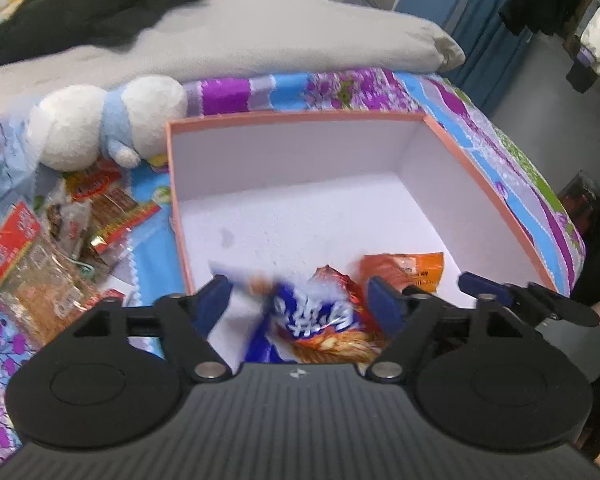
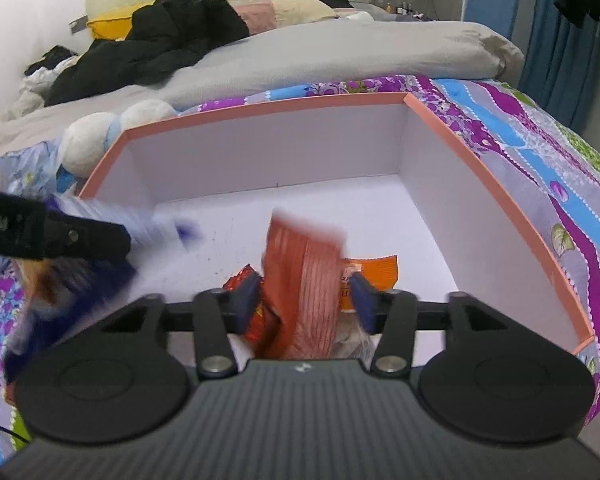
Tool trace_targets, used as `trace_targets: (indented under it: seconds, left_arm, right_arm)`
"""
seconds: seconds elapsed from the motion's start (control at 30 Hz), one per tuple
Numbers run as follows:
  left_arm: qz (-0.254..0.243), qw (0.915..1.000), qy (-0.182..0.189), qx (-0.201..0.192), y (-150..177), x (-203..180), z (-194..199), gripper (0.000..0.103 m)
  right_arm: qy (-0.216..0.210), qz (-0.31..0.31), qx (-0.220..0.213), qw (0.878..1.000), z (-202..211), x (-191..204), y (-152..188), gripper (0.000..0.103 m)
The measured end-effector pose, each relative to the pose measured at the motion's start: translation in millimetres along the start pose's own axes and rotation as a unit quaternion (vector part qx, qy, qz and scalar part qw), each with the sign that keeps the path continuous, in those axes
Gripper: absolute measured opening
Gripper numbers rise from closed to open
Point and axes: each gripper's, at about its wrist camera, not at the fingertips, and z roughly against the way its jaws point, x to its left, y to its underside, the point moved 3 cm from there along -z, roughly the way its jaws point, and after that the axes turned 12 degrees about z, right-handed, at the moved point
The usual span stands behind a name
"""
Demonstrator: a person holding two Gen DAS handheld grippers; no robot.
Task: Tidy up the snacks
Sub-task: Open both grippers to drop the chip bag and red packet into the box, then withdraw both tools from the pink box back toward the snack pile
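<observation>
Both tongs hang over the near end of the pink-rimmed box (image 1: 300,117) on the bed. Left gripper (image 1: 302,300): jaws apart, blue packet (image 1: 312,320) blurred between them, pads clear of it. Right gripper (image 2: 305,296): jaws apart, orange packet (image 2: 304,276) between them, blurred, apparently free. Loose snack packets (image 1: 40,256) remain on the bedspread left of the box. Judged light, crinkly, slippery film with crushable contents; pinch a sealed edge

Box (image 1: 496,188) on bedspread (image 1: 512,152), snack packets (image 1: 60,240) left, plush toy (image 1: 100,120) behind them
</observation>
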Motion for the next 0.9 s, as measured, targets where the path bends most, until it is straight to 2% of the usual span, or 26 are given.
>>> trace_targets:
  seconds: [0.3,0.37,0.47,0.6,0.73,0.9]
  left_arm:
    - [0.009,0.9988,0.011,-0.047,-9.2,8.7,57.7,0.083]
    - [0.006,0.9981,0.013,-0.059,-8.5,10.4,72.6,0.083]
    - [0.0,0.9968,0.015,-0.078,-4.2,15.4,95.8,0.083]
    - [0.002,0.9953,0.022,-0.094,6.9,28.6,122.9,0.083]
    - [-0.008,0.9942,0.01,-0.107,18.8,44.5,143.6,0.083]
    - [0.0,0.9933,0.0,-0.116,29.1,72.8,166.8,0.083]
  right_arm:
    - [0.021,-0.002,-0.026,0.999,32.1,3.9,-16.4,0.068]
    - [0.03,0.003,-0.037,0.999,43.5,8.0,-20.3,0.075]
    - [0.039,0.015,-0.052,0.998,59.9,16.8,-25.2,0.076]
    - [0.046,0.026,-0.068,0.996,78.4,35.2,-29.0,0.076]
    - [0.056,0.025,-0.08,0.995,94.5,57.3,-30.8,0.076]
    - [0.033,0.006,-0.084,0.996,108.8,87.1,-32.5,0.076]
